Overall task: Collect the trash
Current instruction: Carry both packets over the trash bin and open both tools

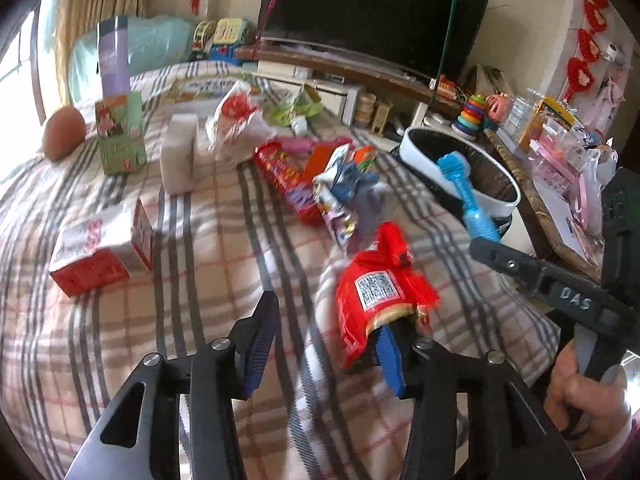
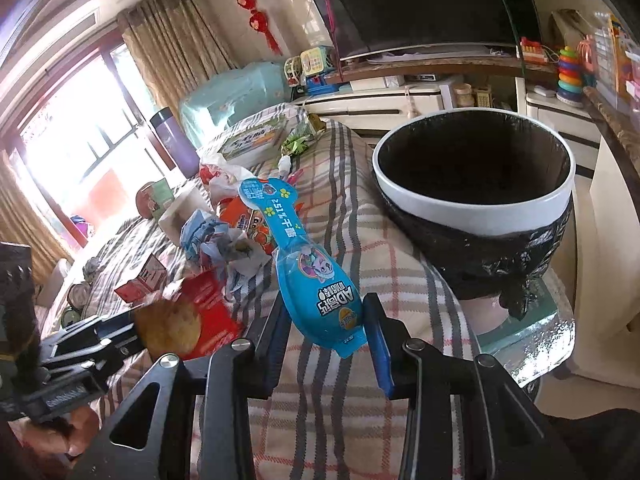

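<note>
- Blue plastic is what the right gripper [image 2: 326, 336] grasps: a long blue wrapper [image 2: 308, 264] with a cartoon print, its wide lower end pinched between the two fingers, its narrow end pointing up and away.
- In the left wrist view the same blue wrapper [image 1: 466, 192] is seen in front of the trash bin [image 1: 424, 160], near its rim; I cannot tell if it is over the opening.
- The trash bin [image 2: 476, 216] has a white rim and a black bag inside; it stands just beside the edge of the checked cloth [image 2: 384, 264], to the right.
- The left gripper [image 1: 326, 344] has its fingers wide apart. A red wrapper [image 1: 380, 292] with a white QR label lies against the right finger [image 1: 390, 360], and something pale and round shows at its open end. Whether the finger really holds it I cannot tell, because the picture is blurred there.
- In the right wrist view the left gripper [image 2: 120, 336] is at the lower left, with a round yellow-brown piece [image 2: 170, 328] at its tip.
- More trash lies on the checked cloth [image 1: 208, 232]: a crumpled blue-grey wrapper [image 1: 352, 184], a long red packet [image 1: 284, 176], a white and red plastic bag [image 1: 236, 120].
- Further left there are a red and white box [image 1: 100, 252], a white block [image 1: 178, 156], a green carton [image 1: 120, 136] and a brown egg-shaped thing [image 1: 64, 132].
</note>
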Tool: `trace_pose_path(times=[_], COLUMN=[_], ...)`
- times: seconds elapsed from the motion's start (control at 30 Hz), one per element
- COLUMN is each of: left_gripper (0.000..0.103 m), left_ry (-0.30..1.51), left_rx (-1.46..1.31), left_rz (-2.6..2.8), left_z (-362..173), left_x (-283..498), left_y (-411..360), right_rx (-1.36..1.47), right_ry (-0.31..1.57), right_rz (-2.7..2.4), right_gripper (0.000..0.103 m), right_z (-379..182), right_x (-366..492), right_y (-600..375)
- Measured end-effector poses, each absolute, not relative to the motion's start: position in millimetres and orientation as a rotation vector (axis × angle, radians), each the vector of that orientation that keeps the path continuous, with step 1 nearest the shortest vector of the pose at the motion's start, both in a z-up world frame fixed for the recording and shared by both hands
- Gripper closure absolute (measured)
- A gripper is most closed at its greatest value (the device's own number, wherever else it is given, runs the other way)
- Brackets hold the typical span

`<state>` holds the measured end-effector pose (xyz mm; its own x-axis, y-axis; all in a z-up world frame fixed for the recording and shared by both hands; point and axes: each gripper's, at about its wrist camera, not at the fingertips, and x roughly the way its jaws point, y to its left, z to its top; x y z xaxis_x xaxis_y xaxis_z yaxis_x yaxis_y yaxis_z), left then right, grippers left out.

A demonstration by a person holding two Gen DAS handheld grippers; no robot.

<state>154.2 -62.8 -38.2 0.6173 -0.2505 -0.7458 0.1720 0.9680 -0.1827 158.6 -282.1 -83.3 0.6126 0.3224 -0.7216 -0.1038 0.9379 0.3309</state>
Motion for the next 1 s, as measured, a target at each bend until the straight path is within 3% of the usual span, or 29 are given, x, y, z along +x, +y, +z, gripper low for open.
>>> trace_pose_path(times=[0.03,0.07,0.43,0.5,0.53,0.57,1.0], left_gripper=[0.086,0.101,0.103,0.103,0.103,0.103,0.103], left_ry=[0.879,0.891,0.825,0.829,0.83,0.832,0.828], left_rx=[-0.102,-0.106,-0.084,-0.081,-0.081,-0.079,-0.057], left_rz=[-0.251,-0.266,-0.369,-0.382,-0.386,-0.388,-0.394], left_z=[-40.2,-42.2,-20.4,-21.6,-22.7,-24.2,-21.0], left_x=[155.5,156.6,151.5,156.3,157.3,159.4,189.8], left_y=[-63.0,-64.1,-88.9,-93.1,-92.1,-92.8,-117.2], right_rx=[0.268,0.267,0.276,0.279,0.281,0.283,0.301], right_ry=[0.881,0.882,0.86,0.855,0.854,0.857,0.861], right_rz=[0.249,0.248,0.237,0.233,0.23,0.227,0.208], right_gripper=[0.066,0.067,0.07,0.074,0.086,0.089,0.089], right_z=[-83.6,-83.9,-75.0,-72.8,-72.3,-72.1,-75.2], right_x=[158.2,158.1,153.9,153.1,153.2,153.7,160.5], right_y=[-282.0,-281.6,-288.4,-291.1,-292.6,-294.4,-313.6])
